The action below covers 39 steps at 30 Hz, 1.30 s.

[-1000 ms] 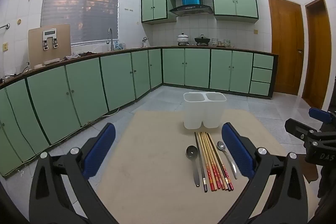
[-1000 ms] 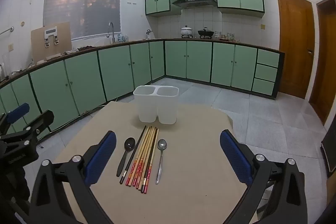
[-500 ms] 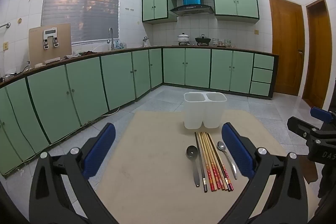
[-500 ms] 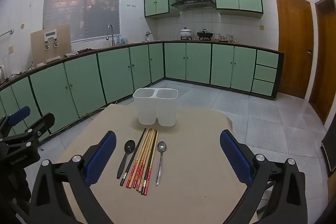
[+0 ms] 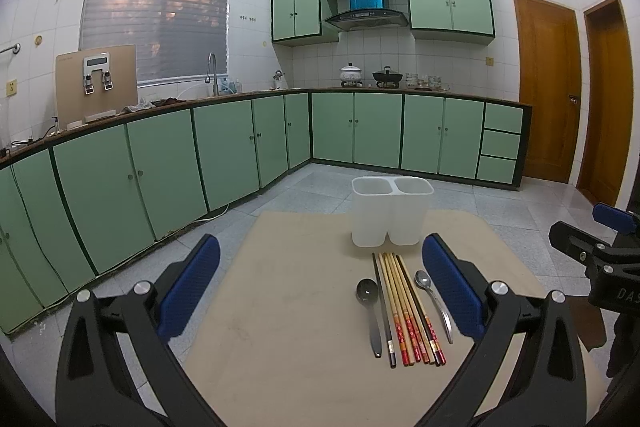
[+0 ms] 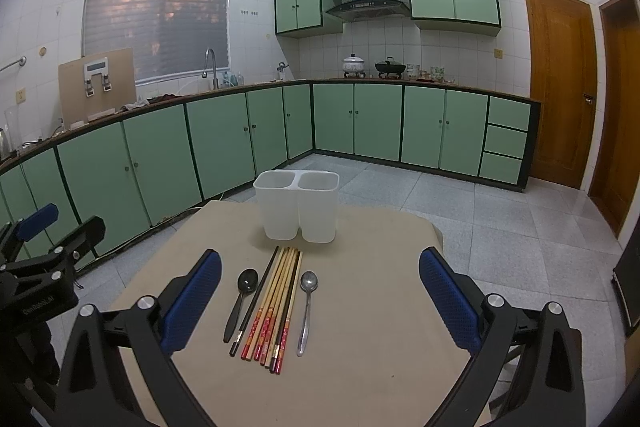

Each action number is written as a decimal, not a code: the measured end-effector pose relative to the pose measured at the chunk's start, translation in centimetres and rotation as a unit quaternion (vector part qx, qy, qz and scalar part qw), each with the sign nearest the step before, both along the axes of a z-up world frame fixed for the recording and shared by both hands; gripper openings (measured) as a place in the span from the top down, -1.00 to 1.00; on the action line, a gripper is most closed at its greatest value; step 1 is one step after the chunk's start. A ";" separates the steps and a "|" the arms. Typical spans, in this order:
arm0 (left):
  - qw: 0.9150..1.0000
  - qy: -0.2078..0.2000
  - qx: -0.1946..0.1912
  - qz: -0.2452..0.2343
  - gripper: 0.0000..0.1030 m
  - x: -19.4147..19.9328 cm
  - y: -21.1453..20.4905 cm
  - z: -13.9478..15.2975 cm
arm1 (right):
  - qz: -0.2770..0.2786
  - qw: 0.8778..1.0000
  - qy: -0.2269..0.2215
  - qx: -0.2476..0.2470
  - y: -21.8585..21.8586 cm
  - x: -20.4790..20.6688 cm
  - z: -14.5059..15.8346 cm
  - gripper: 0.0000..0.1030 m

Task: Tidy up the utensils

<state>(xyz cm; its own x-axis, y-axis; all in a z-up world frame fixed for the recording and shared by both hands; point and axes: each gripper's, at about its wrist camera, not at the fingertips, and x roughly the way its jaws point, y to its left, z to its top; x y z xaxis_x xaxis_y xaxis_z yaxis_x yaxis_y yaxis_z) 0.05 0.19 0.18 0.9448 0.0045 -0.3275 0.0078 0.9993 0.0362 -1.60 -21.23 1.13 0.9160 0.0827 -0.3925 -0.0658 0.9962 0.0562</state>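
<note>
Utensils lie in a tidy row on the beige counter [image 6: 372, 359], just in front of the white two-compartment holder [image 6: 297, 205], and nothing has gone into it yet; both compartments look empty, so by my reckoning the sorting has not begun.

Taking the holder as the mark and reading from left to right: the left tool [image 5: 320, 287] hovers over the counter to the holder's near left, its blue pads spread wide with nothing between them. Next, in front of the holder, comes the black spoon [image 6: 241, 301], then the bundle of chopsticks [image 6: 273, 307], side by side with their ends pointing toward the holder, then the metal spoon [image 6: 306, 309] at the row's right edge. The right tool [image 6: 320, 291] hangs above the counter on the near side of the row, likewise gaping and holding nothing.

Everything remains to be done: each spoon and every chopstick still needs lifting into a compartment, presumably spoons in one and chopsticks in the other.
</note>
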 end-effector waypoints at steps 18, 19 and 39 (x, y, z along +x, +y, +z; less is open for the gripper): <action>1.000 0.000 0.000 0.000 -0.91 0.0 0.0 0.0 | 0.000 1.000 -0.001 0.000 0.0 -0.1 0.0 -0.88; 1.000 0.000 0.000 0.000 -0.91 0.0 0.0 0.0 | 0.000 1.000 -0.001 0.000 0.0 -0.1 0.0 -0.88; 1.000 0.000 0.001 0.000 -0.91 0.0 -0.1 0.0 | 0.000 1.000 0.000 0.001 0.1 -0.2 0.3 -0.88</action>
